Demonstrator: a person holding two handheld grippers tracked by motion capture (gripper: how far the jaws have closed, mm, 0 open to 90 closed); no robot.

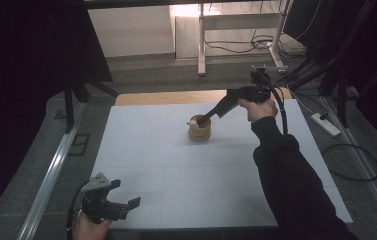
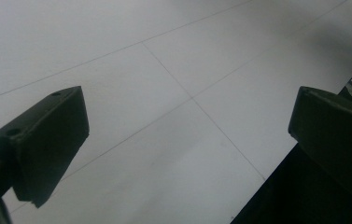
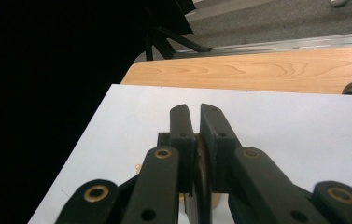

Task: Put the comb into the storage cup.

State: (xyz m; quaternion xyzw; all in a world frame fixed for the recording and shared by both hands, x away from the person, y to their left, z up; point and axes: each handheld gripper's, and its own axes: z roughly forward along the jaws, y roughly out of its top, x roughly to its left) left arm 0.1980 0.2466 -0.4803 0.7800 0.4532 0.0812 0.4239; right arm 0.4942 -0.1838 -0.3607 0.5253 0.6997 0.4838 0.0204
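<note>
High view shows the right gripper [image 1: 202,120] with jaws shut on a thin dark utensil standing in the small round wooden cup [image 1: 199,131] mid-table, extraction judged pending, while the left gripper [image 1: 126,207] idles wide open, empty.

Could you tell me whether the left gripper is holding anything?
No, the left gripper has its jaws wide apart over the bare white table.

A small tan wooden cup [image 1: 200,131] stands upright mid-table, a stick inside.
</note>
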